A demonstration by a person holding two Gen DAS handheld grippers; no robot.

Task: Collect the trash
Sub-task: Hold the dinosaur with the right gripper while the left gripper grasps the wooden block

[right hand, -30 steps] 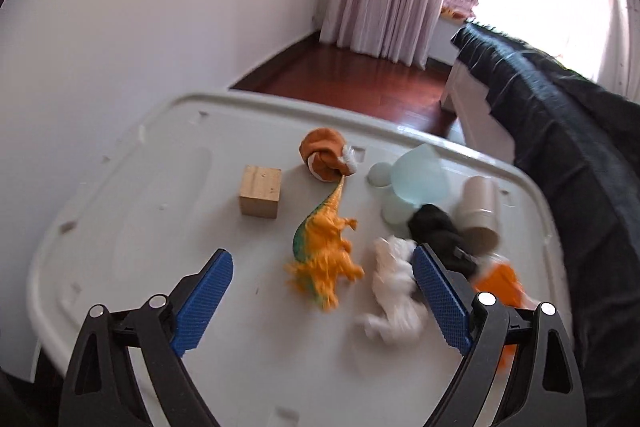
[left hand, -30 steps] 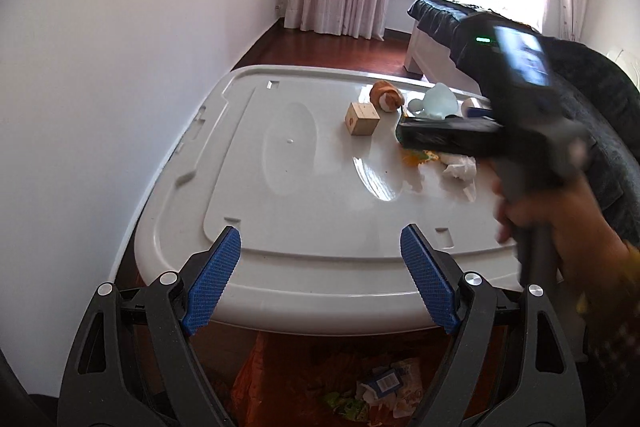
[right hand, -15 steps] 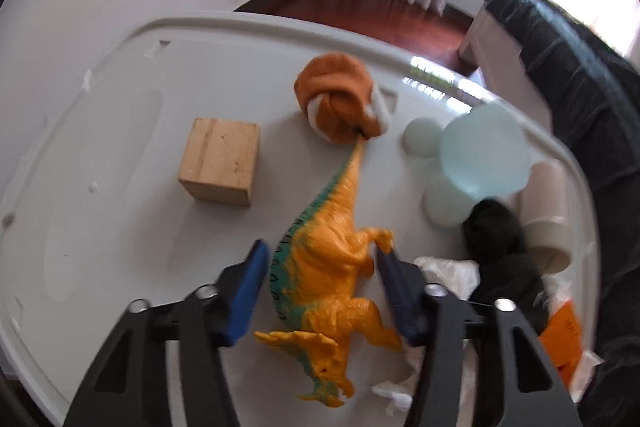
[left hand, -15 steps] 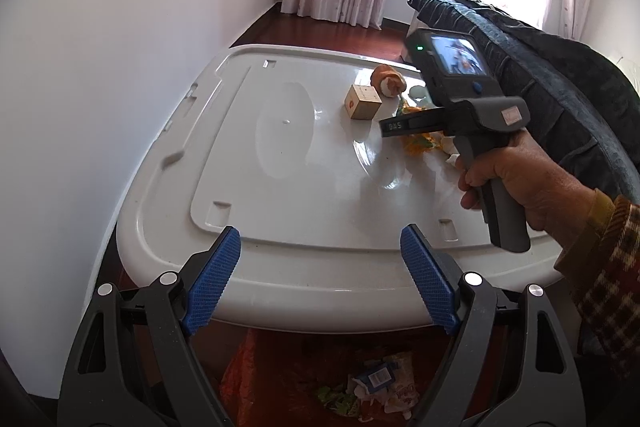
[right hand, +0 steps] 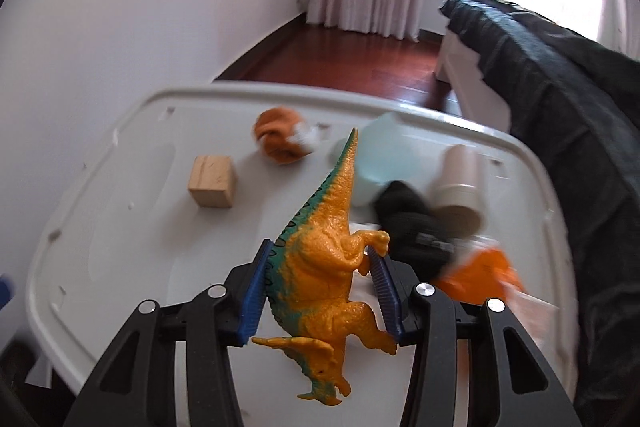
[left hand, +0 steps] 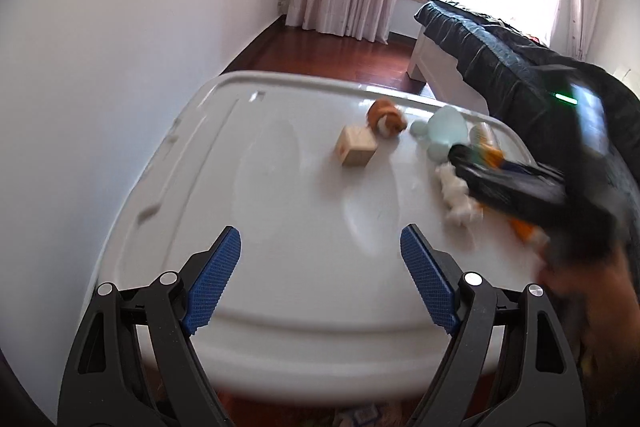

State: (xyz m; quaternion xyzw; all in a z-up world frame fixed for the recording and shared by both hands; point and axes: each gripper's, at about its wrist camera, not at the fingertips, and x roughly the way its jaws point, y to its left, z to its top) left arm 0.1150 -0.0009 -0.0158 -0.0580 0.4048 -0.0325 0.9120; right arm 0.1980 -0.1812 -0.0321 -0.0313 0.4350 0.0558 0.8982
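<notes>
Your right gripper (right hand: pixel 320 291) is clamped on the orange-and-green plastic dinosaur (right hand: pixel 324 267), held above the white plastic lid surface (right hand: pixel 120 247). Your left gripper (left hand: pixel 320 275), fingers spread wide, grips nothing. The crumpled white tissue (left hand: pixel 456 195) lies at the lid's right side.

Left gripper (left hand: pixel 316 273) agape, right gripper (right hand: pixel 320 291) clamped.

Your toy dinosaur (right hand: pixel 324 267) is orange with a green, dark-marked back. Blue ribbed pads (right hand: pixel 253 301) flank it. The block (right hand: pixel 211 180) is pale wood; the blurred plush (right hand: pixel 285 140) looks orange-brown and white.
</notes>
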